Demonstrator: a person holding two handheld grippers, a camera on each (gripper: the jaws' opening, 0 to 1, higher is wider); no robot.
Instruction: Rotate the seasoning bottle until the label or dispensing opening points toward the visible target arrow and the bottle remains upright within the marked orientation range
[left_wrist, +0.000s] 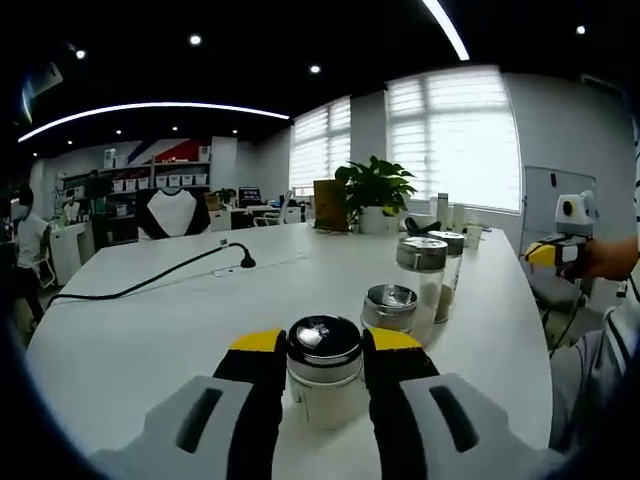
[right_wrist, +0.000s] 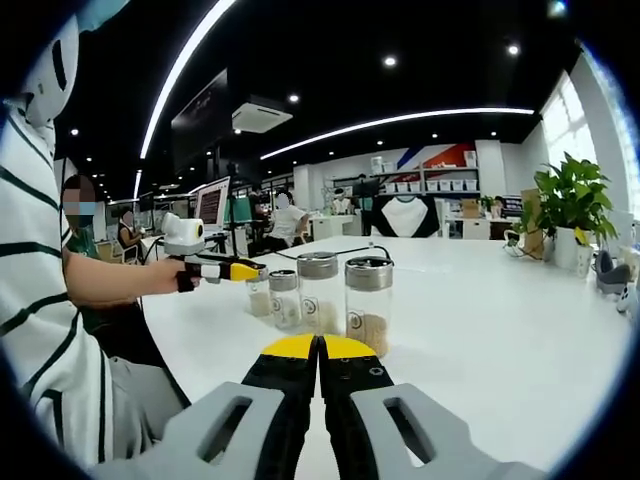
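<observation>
White table: seasoning bottle upright near its front edge. Left gripper jaws closed against bottle sides; right gripper jaws together, empty. Step: grasp made, rotation pending. No arrow discernible; next, twist without tilting.

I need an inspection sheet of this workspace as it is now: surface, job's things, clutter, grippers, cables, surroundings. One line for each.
Surface: white table, large, with a rounded edge.
Job's things: seasoning bottle with a shiny metal lid, upright between the left gripper's jaws; three more shaker bottles in a row behind it. No target arrow seen.
Clutter: potted plant and small items at the far end.
Grippers: left gripper closed on the seasoning bottle; right gripper shut, holding nothing.
Cables: black cable lying across the table.
Surroundings: open office, bright windows, shelves, seated people.
</observation>
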